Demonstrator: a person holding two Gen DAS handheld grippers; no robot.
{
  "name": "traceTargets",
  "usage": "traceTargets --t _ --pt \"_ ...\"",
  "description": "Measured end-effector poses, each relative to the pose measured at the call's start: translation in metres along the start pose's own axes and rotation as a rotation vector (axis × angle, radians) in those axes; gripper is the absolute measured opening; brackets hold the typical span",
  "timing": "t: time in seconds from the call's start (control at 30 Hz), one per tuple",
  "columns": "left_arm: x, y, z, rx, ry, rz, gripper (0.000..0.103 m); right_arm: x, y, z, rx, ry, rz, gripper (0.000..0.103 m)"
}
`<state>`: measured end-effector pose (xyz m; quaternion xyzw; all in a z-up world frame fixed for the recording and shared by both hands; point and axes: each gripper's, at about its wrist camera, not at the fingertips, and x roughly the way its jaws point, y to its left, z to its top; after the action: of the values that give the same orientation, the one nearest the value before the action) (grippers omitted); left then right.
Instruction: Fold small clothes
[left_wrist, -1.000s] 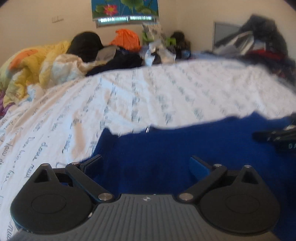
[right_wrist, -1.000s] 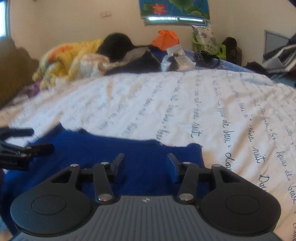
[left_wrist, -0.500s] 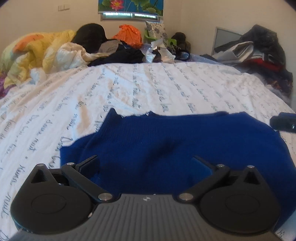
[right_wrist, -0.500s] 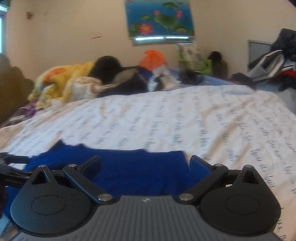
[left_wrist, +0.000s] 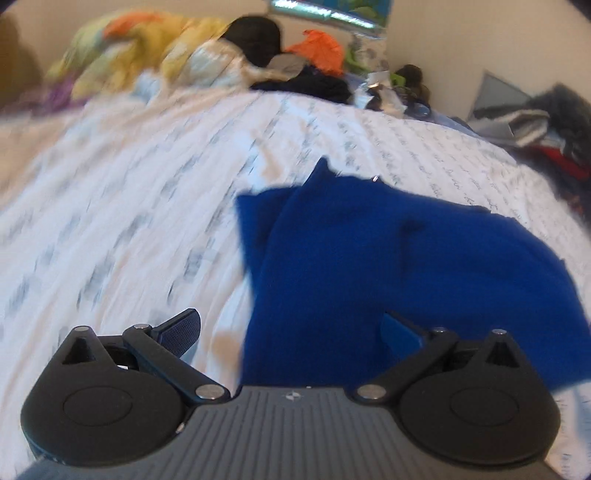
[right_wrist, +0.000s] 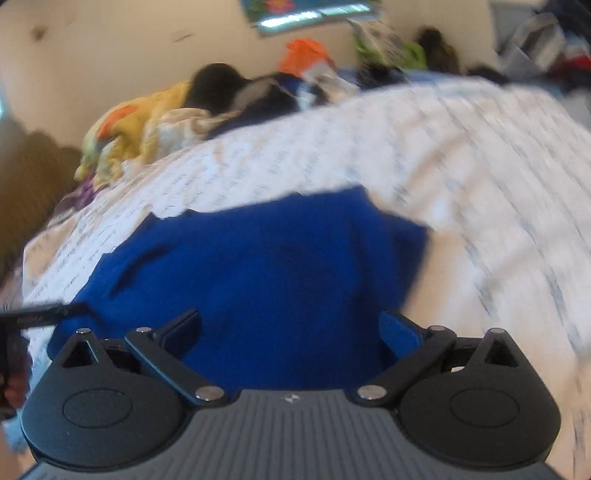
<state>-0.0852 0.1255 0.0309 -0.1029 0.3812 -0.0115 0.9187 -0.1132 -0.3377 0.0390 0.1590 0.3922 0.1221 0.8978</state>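
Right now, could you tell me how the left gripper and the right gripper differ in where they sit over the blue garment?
The left gripper straddles the blue garment's left edge: one finger over the printed white sheet, the other over blue. The right gripper has blue cloth across its whole gap, the garment's right edge lying beyond it. Both stand wide open, holding nothing.
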Motion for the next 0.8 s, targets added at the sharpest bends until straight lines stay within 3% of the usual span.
traceTargets --t 0.03,0.1,0.13,0.17,0.2,0.23,0.3,0.4,0.5,0.57,0.6,0.63,0.67,0.7,0.77,0.8 --pt "-0.006 0.01 -0.004 -0.064 0.016 -0.025 0.097 -0.003 -0.01 -0.004 0.051 0.03 0.012 0.101" --pt "-0.018 0.019 -0.009 -0.124 0.009 -0.066 0.097 -0.007 -0.017 -0.012 0.068 0.067 0.029 0.087" --pt "-0.019 0.02 -0.01 -0.154 0.028 -0.099 0.096 -0.007 -0.015 -0.016 0.042 0.076 0.021 0.077" --pt "-0.021 0.018 -0.012 -0.152 0.016 -0.093 0.094 -0.008 -0.011 -0.018 0.006 0.072 0.006 0.058" --pt "-0.02 0.013 -0.013 -0.12 0.01 -0.077 0.076 -0.007 -0.008 -0.019 -0.022 0.08 -0.002 0.04" --pt "-0.02 0.005 -0.014 -0.067 0.001 -0.03 0.047 -0.003 -0.01 -0.018 -0.016 0.108 0.007 0.009" --pt "-0.016 0.0 -0.012 -0.01 0.014 0.019 0.018 -0.002 -0.01 -0.016 -0.042 0.119 0.019 0.009" --pt "-0.016 0.008 -0.008 0.011 0.045 0.031 0.013 -0.016 -0.007 -0.01 -0.135 0.102 -0.05 0.009" --pt "-0.017 0.006 -0.015 0.092 0.011 0.049 0.014 -0.012 -0.02 -0.014 -0.118 0.115 -0.064 0.009" --pt "-0.021 -0.004 -0.018 0.155 -0.019 0.093 0.021 -0.011 -0.012 -0.02 -0.155 0.086 -0.067 0.011" --pt "-0.026 -0.007 -0.019 0.162 -0.039 0.108 0.03 -0.011 -0.008 -0.02 -0.172 0.094 -0.082 0.013" --pt "-0.034 -0.01 -0.018 0.169 -0.065 0.126 0.06 -0.013 -0.005 -0.016 -0.172 0.104 -0.098 0.025" --pt "-0.042 -0.014 -0.015 0.181 -0.105 0.119 0.078 -0.017 -0.004 -0.011 -0.146 0.095 -0.115 0.042" --pt "-0.051 -0.019 -0.014 0.196 -0.163 0.1 0.103 -0.022 -0.003 -0.003 -0.119 0.055 -0.121 0.049" --pt "-0.06 -0.042 -0.01 0.27 -0.272 0.072 0.098 -0.03 0.012 0.012 -0.133 -0.058 -0.067 0.054" --pt "-0.057 -0.055 -0.007 0.308 -0.284 0.059 0.098 -0.025 0.024 0.019 -0.158 -0.082 -0.022 0.054"
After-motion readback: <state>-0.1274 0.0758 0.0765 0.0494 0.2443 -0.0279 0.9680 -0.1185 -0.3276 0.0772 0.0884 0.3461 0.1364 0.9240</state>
